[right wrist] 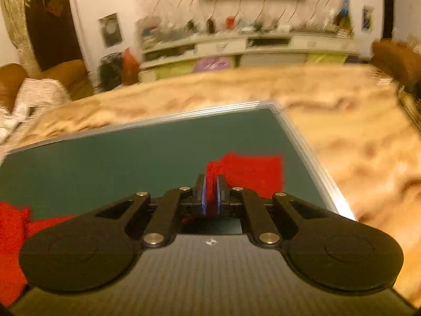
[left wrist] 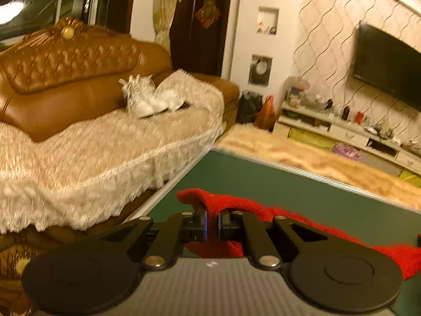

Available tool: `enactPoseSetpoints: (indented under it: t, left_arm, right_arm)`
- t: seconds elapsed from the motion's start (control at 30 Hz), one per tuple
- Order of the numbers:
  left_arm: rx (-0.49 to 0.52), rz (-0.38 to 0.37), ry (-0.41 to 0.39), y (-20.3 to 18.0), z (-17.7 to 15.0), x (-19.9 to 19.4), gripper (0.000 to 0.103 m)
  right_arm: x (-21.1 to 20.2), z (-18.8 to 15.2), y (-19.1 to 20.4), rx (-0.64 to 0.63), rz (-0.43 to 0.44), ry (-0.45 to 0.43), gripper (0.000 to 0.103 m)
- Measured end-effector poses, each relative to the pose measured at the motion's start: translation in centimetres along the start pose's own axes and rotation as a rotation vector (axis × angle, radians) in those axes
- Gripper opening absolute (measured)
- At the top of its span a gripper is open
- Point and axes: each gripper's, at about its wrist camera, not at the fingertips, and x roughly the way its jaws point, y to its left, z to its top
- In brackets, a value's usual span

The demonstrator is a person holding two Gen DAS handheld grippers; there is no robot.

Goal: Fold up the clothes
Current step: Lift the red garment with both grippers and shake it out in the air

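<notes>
A red knitted garment point(left wrist: 231, 202) lies on a dark green table point(left wrist: 263, 179). My left gripper point(left wrist: 212, 222) is shut on an edge of it, and the cloth trails off to the right under the gripper body. In the right wrist view my right gripper point(right wrist: 211, 192) is shut on another part of the red garment point(right wrist: 252, 171), which is lifted off the green table point(right wrist: 131, 152) at the pinch. More red cloth point(right wrist: 13, 237) hangs at the lower left of that view.
A brown leather sofa point(left wrist: 79, 79) with a lace cover and white shoes point(left wrist: 147, 100) stands left of the table. A TV stand point(right wrist: 236, 44) with clutter and a wall TV point(left wrist: 389, 63) are beyond. The table's metal edge point(right wrist: 315, 171) borders marbled floor.
</notes>
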Motion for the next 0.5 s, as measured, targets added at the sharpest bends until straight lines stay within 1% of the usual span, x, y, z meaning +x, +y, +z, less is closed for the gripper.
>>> enactPoseSetpoints:
  t: [0.03, 0.07, 0.1, 0.17, 0.23, 0.3, 0.33, 0.4, 0.43, 0.5]
  left_arm:
    - [0.001, -0.012, -0.022, -0.3, 0.7, -0.7, 0.008]
    - [0.005, -0.02, -0.043, -0.6, 1.3, -1.5, 0.008]
    - [0.011, -0.027, -0.064, -0.9, 1.9, -2.3, 0.008]
    - [0.027, -0.036, -0.095, -1.5, 2.9, -3.7, 0.008]
    - [0.038, -0.043, -0.108, -2.1, 3.4, -4.6, 0.008]
    - [0.044, -0.049, -0.113, -2.4, 3.5, -5.5, 0.008]
    - [0.041, -0.053, -0.111, -2.5, 3.5, -5.8, 0.008]
    - [0.04, -0.056, -0.111, -2.6, 3.4, -6.5, 0.008]
    - [0.045, -0.054, -0.114, -2.7, 3.4, -6.7, 0.008]
    - [0.045, -0.059, -0.117, -2.8, 3.4, -7.3, 0.008]
  right_arm:
    - [-0.2, -0.4, 0.6, -0.011, 0.026, 0.003, 0.023]
    - [-0.5, -0.9, 1.5, -0.04, 0.065, 0.005, 0.033]
    - [-1.1, -1.3, 2.5, -0.071, 0.119, 0.008, 0.038]
    - [-2.7, -2.1, 4.6, -0.138, 0.242, 0.014, 0.053]
    - [-4.1, -3.7, 7.4, -0.24, 0.363, 0.055, 0.061]
    - [-5.1, -5.5, 10.2, -0.325, 0.476, 0.116, 0.061]
    - [-5.6, -6.5, 11.6, -0.352, 0.533, 0.148, 0.061]
    - [-6.0, -8.4, 13.8, -0.382, 0.618, 0.205, 0.061]
    - [-6.1, -9.2, 14.7, -0.394, 0.643, 0.217, 0.062]
    - [-7.0, -10.7, 16.3, -0.438, 0.69, 0.208, 0.062]
